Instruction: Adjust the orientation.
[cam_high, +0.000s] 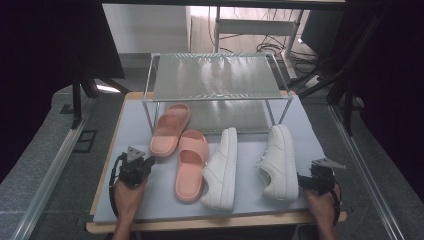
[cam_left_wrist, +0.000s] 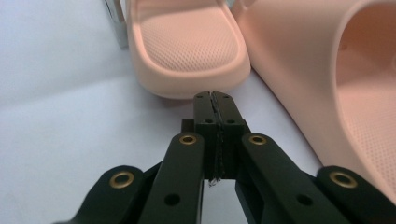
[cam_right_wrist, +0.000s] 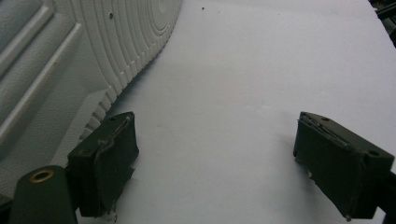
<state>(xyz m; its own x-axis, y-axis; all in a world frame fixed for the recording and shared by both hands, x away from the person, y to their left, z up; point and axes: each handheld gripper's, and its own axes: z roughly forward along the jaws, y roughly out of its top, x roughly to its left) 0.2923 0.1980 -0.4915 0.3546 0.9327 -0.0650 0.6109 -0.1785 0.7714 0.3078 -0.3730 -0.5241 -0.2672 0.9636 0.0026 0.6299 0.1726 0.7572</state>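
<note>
At the bottom of the high view, the left gripper (cam_high: 136, 167) sits at the lower left and the right gripper (cam_high: 316, 181) at the lower right, each in a hand that enters from the bottom edge. In the left gripper view the jaws are pressed together with nothing between them, tips just short of the heel of a pink slipper (cam_left_wrist: 187, 46), probably to nudge it rather than pinch it. In the right gripper view the jaws stand spread wide over the bare mat (cam_right_wrist: 261, 70), beside the ribbed sole of a white sneaker (cam_right_wrist: 70, 56), seemingly ready to take its heel.

Farther up the frame, the shoes lie across the middle of the mat: that far pink slipper (cam_high: 170, 129), toe under the rack; a second slipper (cam_high: 192, 165) beside it; a white sneaker tipped on its side (cam_high: 221, 169); and the right one (cam_high: 277, 161). At the top centre stands the two-tier metal shoe rack (cam_high: 216, 76), its shelves unoccupied, likely where the pairs belong.
</note>
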